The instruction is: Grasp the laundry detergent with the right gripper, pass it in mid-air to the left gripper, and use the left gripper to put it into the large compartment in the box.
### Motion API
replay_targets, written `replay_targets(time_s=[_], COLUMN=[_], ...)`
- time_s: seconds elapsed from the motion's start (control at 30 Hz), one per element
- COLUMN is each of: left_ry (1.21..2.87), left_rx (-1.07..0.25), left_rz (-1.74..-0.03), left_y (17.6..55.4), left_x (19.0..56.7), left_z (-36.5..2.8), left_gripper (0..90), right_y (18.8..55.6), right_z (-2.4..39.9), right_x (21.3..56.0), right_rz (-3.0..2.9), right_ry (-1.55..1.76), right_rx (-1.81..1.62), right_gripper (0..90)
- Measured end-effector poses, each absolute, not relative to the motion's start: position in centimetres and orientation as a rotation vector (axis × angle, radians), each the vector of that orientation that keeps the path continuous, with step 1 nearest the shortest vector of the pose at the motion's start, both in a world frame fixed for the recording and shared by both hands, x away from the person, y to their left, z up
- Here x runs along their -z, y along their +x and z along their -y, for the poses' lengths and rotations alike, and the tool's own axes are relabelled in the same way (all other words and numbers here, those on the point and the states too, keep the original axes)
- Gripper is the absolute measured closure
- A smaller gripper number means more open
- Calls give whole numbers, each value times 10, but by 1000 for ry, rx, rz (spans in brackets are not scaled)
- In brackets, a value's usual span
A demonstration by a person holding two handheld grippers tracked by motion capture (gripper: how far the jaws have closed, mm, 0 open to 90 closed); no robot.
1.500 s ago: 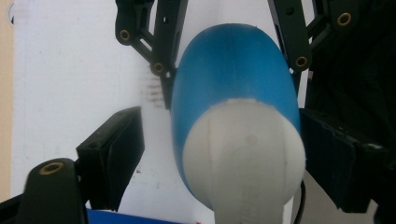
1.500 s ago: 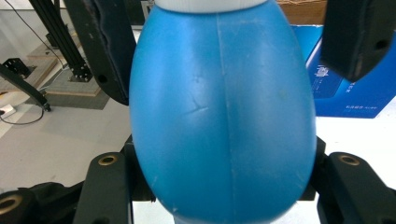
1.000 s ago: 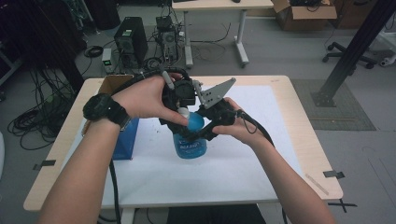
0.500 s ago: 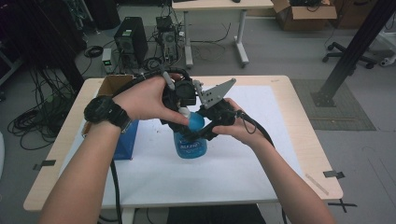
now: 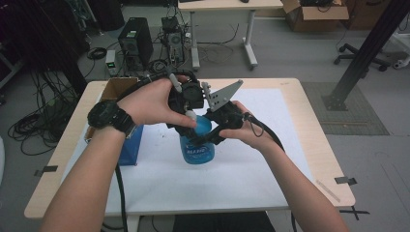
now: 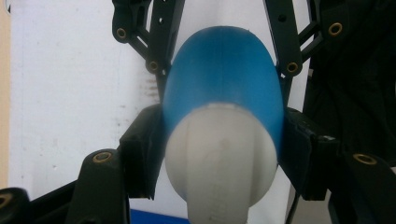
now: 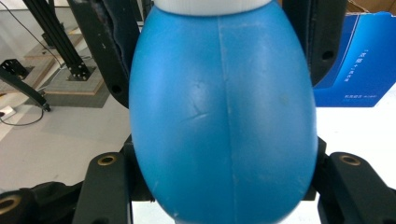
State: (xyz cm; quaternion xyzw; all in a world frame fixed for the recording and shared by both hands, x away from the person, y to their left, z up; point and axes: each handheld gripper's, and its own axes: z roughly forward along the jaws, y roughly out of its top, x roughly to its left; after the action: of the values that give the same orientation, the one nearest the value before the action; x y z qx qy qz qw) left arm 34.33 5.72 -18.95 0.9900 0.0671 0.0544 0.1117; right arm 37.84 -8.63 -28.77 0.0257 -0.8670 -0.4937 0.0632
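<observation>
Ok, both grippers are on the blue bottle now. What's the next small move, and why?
Probably a small twist of the left gripper to loosen the white cap, while the right gripper holds the blue bottle steady. The left gripper's jaws sit either side of the bottle's top by the cap, and the right gripper's jaws flank the body. The bottle stands upright on the table.

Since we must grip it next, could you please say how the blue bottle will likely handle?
The blue bottle looks like smooth, rounded plastic, so it may slip between jaws. Its egg-shaped body narrows downward, so it could tip if pushed. The white cap looks ribbed, probably offering firmer purchase.
</observation>
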Motion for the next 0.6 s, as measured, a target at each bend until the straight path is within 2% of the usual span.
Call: replay_targets(time_s=[0.17, 0.2, 0.3, 0.5, 0.6], left_ry=[2927, 2928, 2937, 2947, 2950], left_rx=[-135, -122, -121, -107, -99], left_rz=[-218, -238, -256, -323, -352], left_y=[344, 346, 348, 352, 353], left_x=[186, 184, 180, 168, 163], left_z=[-56, -56, -58, -66, -70], left_gripper=[381, 381, 381, 381, 382], right_y=[379, 378, 376, 380, 384], right_z=[85, 84, 83, 92, 100], right_x=[286, 286, 286, 286, 288], right_rz=[2611, 2611, 2648, 2698, 2746], right_ry=[85, 93, 85, 43, 14], right_rx=[1482, 1464, 1423, 1386, 1318], right_gripper=[407, 318, 218, 108, 100])
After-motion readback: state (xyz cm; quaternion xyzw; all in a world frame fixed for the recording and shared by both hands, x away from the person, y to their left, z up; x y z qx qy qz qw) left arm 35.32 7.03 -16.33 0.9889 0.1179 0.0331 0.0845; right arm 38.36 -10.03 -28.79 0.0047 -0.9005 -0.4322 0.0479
